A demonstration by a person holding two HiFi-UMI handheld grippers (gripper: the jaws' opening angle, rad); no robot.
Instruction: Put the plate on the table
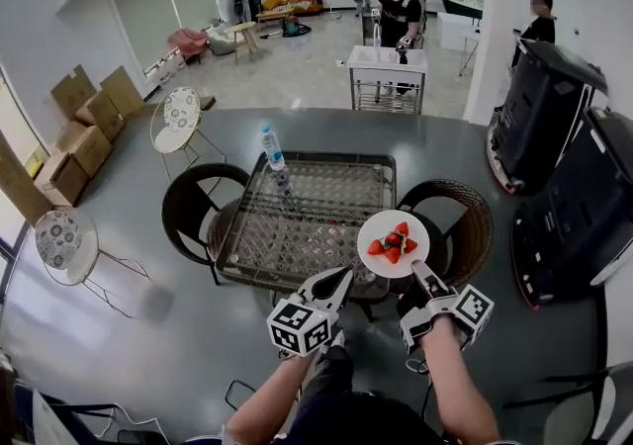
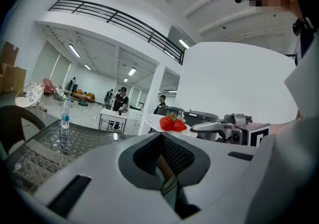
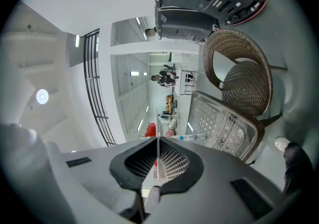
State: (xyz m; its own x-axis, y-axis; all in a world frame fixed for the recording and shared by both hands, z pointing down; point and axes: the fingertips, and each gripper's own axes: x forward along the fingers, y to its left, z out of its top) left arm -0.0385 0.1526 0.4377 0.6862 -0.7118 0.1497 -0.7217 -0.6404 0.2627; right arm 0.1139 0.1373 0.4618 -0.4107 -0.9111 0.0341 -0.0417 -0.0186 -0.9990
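Observation:
A white plate (image 1: 384, 223) with several strawberries (image 1: 393, 243) hangs over the near right corner of the glass-topped wicker table (image 1: 297, 225). My right gripper (image 1: 423, 275) is shut on the plate's near rim. In the right gripper view the plate (image 3: 157, 149) shows edge-on as a thin line between the shut jaws (image 3: 157, 141). My left gripper (image 1: 332, 285) hovers by the table's near edge, left of the plate, shut on nothing. The left gripper view (image 2: 160, 136) looks across at the strawberries (image 2: 172, 124) on the plate (image 2: 152, 120).
A water bottle (image 1: 273, 150) stands at the table's far left. Dark wicker chairs sit at the left (image 1: 198, 201) and right (image 1: 473, 221). Black machines (image 1: 559, 166) stand to the right. People and a white cart (image 1: 386, 72) are farther back.

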